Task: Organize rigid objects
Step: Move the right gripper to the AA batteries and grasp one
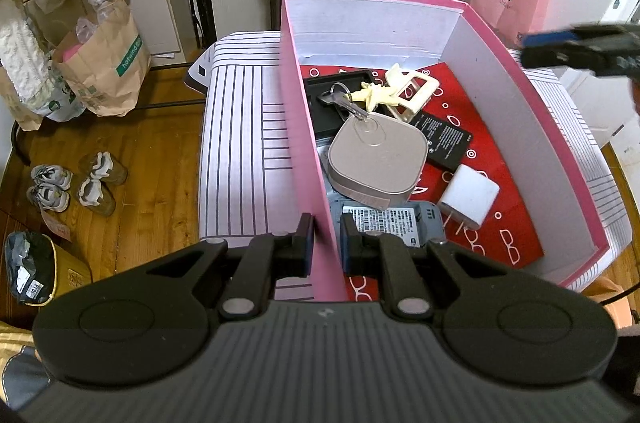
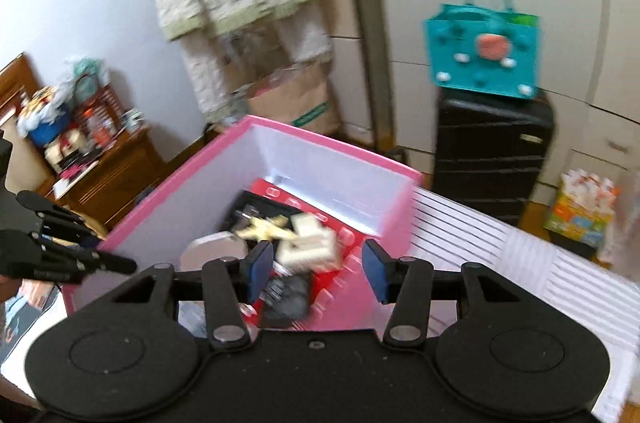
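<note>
The pink box (image 1: 304, 127) is sitting on the striped cloth (image 1: 240, 151); my left gripper (image 1: 327, 243) is clamping its near wall. From the right wrist, my right gripper (image 2: 316, 269) is hanging open, empty, above the box.

text: "hotwind" | on: green band of brown paper bag (image 1: 107, 61) | other labels: unreadable

My left camera looks steeply down, close over the pink box's (image 1: 308, 127) nine-o'clock wall; my right, blurred, sits farther back. Both share its inside.
</note>
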A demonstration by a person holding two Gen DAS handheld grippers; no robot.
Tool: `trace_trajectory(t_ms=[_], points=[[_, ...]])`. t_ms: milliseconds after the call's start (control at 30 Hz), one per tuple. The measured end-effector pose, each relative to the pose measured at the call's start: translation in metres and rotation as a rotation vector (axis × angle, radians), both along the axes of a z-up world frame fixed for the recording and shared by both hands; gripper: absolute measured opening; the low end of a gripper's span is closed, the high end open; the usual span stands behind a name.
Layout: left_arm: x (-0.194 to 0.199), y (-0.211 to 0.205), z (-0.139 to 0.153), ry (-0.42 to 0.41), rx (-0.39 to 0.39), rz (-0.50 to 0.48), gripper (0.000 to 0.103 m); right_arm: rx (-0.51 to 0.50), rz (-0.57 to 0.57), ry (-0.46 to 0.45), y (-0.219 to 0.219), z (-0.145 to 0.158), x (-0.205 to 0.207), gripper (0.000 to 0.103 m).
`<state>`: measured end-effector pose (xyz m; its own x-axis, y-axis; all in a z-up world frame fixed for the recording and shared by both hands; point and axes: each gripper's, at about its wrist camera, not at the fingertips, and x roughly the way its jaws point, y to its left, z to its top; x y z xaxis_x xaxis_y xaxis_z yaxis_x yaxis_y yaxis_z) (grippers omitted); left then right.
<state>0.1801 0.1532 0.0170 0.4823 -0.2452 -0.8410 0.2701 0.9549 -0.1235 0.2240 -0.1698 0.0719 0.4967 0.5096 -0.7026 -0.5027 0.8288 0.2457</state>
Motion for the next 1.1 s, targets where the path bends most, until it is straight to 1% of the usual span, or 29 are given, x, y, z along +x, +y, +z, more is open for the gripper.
trace_trajectory(t_ms=[133, 300, 367, 467, 600, 733, 800, 833, 933, 1000, 1100], points=[[-0.001, 0.000, 0.000, -0.005, -0.001, 0.007, 0.013, -0.031, -0.096, -0.006, -0.036, -0.010, -0.018, 0.055], [-0.001, 0.001, 0.001, 0.001, -0.007, 0.020, 0.013, -0.024, -0.183, 0.005, -0.072, -0.032, -0.033, 0.055], [-0.001, 0.000, 0.002, 0.001, 0.004, 0.018, 0.012, -0.005, -0.201, -0.012, -0.080, -0.041, -0.038, 0.058], [-0.001, -0.003, 0.002, 0.001, 0.022, 0.014, 0.013, 0.015, -0.228, -0.030, -0.090, -0.057, -0.044, 0.058], [0.000, -0.003, 0.002, 0.002, 0.023, 0.019, 0.013, 0.032, -0.241, -0.034, -0.096, -0.082, -0.050, 0.058], [0.001, -0.005, 0.002, 0.005, 0.025, 0.025, 0.013, 0.012, -0.252, -0.036, -0.096, -0.102, -0.053, 0.058], [0.001, -0.006, 0.002, 0.005, 0.029, 0.027, 0.013, -0.003, -0.255, -0.045, -0.096, -0.107, -0.053, 0.058], [0.000, -0.006, 0.002, 0.006, 0.030, 0.028, 0.013, -0.010, -0.254, -0.047, -0.097, -0.108, -0.052, 0.056], [0.001, -0.006, 0.002, 0.009, 0.032, 0.031, 0.013, -0.031, -0.253, -0.050, -0.099, -0.108, -0.049, 0.047], [0.001, -0.007, 0.002, 0.009, 0.034, 0.032, 0.013, -0.042, -0.239, -0.042, -0.099, -0.109, -0.048, 0.043], [0.001, -0.007, 0.002, 0.009, 0.034, 0.035, 0.013, -0.085, -0.209, -0.035, -0.093, -0.112, -0.046, 0.035]])
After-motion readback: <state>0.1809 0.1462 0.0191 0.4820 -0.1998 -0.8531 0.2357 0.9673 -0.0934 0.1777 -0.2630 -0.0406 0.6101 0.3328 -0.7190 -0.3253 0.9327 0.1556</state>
